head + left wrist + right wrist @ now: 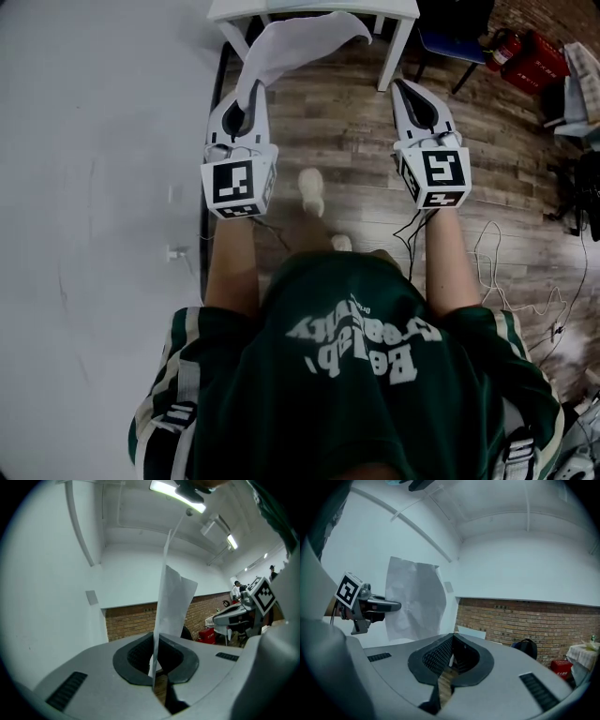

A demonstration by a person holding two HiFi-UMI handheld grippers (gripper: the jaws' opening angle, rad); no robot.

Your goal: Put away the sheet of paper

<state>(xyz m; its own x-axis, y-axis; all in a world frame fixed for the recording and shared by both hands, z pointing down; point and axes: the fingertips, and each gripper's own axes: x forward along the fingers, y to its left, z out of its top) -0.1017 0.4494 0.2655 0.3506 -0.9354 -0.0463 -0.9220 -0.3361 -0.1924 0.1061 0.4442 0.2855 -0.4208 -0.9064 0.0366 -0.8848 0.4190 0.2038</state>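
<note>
The white sheet of paper (300,42) hangs in the air, curling up and to the right from my left gripper (250,86), which is shut on its lower edge. In the left gripper view the sheet (176,599) stands edge-on, pinched between the dark pads of the left gripper (155,637). My right gripper (405,86) is held level with the left one, about a shoulder's width to its right, jaws shut with nothing in them (453,634). The right gripper view shows the left gripper (370,605) holding the creased paper (415,602).
A white table (319,9) stands just ahead, its legs on the wooden floor. A white wall (94,187) runs along the left. A blue chair (450,42) and red canisters (525,56) are at the back right. Loose cables (497,272) lie on the floor to the right.
</note>
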